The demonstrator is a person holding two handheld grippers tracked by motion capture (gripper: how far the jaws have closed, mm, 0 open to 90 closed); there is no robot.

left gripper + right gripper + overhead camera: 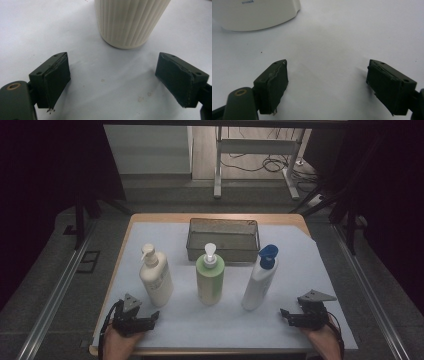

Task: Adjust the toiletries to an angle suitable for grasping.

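Three pump bottles stand upright in a row on the white mat: a cream one (156,277) at the left, a green one (210,275) in the middle, and a white one with a blue cap (260,279) at the right. Behind them sits a wire mesh basket (223,240), which looks empty. My left gripper (154,316) rests low on the mat just in front of the cream ribbed bottle (130,22), open with nothing between its jaws. My right gripper (283,314) lies to the right of the blue-capped bottle (254,13), also open and holding nothing.
The mat (225,320) lies on a wooden table (215,217) whose front edge is just behind both hands. Metal rails (60,285) run along the table's left and right sides. A desk frame with cables (260,160) stands far behind on the floor.
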